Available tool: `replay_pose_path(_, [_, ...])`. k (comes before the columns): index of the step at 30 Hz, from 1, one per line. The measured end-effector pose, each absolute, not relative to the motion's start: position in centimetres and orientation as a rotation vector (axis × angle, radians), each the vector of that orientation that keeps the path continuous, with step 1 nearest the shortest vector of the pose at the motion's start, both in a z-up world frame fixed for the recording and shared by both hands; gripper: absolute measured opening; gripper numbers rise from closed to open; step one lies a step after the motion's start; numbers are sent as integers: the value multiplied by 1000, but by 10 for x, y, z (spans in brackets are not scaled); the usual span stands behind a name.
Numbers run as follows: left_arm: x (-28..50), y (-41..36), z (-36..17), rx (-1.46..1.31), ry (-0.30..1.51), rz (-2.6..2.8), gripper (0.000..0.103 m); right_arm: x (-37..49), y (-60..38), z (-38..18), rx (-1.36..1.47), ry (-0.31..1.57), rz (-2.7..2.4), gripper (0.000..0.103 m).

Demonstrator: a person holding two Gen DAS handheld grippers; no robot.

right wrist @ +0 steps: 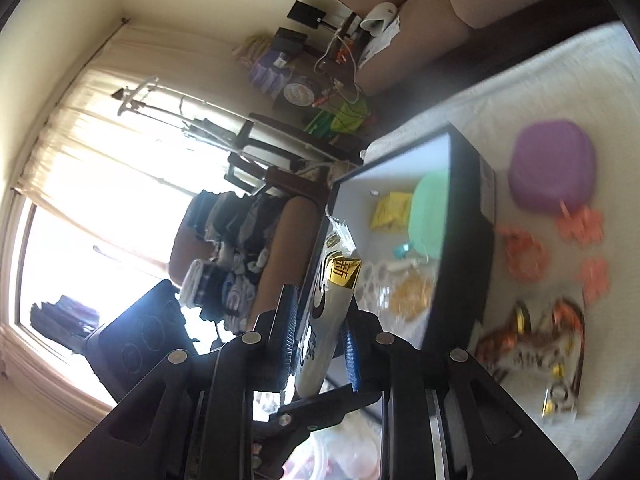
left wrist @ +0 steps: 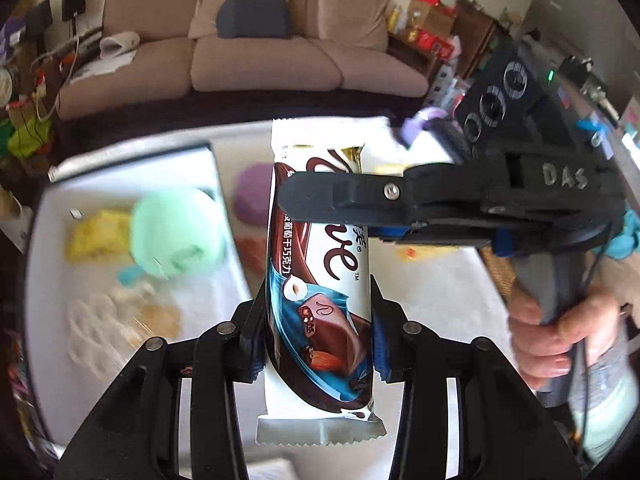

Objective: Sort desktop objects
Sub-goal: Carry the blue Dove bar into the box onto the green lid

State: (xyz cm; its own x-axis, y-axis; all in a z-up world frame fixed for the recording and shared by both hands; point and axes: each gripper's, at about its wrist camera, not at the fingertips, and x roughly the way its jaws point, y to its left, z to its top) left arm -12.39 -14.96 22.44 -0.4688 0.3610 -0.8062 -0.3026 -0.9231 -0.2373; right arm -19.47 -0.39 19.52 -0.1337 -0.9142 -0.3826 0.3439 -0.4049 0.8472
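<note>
A white and brown chocolate bar (left wrist: 320, 272) hangs lengthwise above the white-covered table (left wrist: 440, 288). My left gripper (left wrist: 318, 320) is shut on its lower half, pads pressing both long edges. My right gripper (left wrist: 292, 204) comes in from the right, held by a hand (left wrist: 560, 332), and clamps the bar across its middle. In the right wrist view the bar (right wrist: 332, 304) shows edge-on between the blue pads of my right gripper (right wrist: 320, 320), gold label at the top. A black finger (right wrist: 320, 404) of the left gripper crosses below.
A black-walled box (right wrist: 468, 240) with a white floor stands at left, holding a mint-green lid (left wrist: 176, 236), a yellow packet (left wrist: 96, 236) and small pieces. On the cloth lie a purple bowl (right wrist: 552, 168), orange clips (right wrist: 520, 256) and a shiny snack wrapper (right wrist: 532, 344). A sofa (left wrist: 260, 52) stands behind.
</note>
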Motion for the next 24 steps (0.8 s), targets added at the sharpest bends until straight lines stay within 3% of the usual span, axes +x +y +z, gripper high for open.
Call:
replay_pose_path(6, [-198,-189,192,-1457,-84,2429,38,-246,-74,199,1156,-571,-1789,20])
replay_pose_path(13, [-266,-237,119,-1625,-251,2403,36,-300,-129,135,1299,-375,-1856,19])
replay_pose_path(16, [-286,-248,96,-1648,-342,2387,37,-319,-141,116,1321,-334,-1877,18])
replay_pose_path(18, [-299,-252,84,-1680,-369,2377,37,-328,-144,105,1351,-295,-1895,10])
replay_pose_path(24, [-304,-255,77,-1696,-375,2383,39,-333,-137,117,1308,-269,-1918,12])
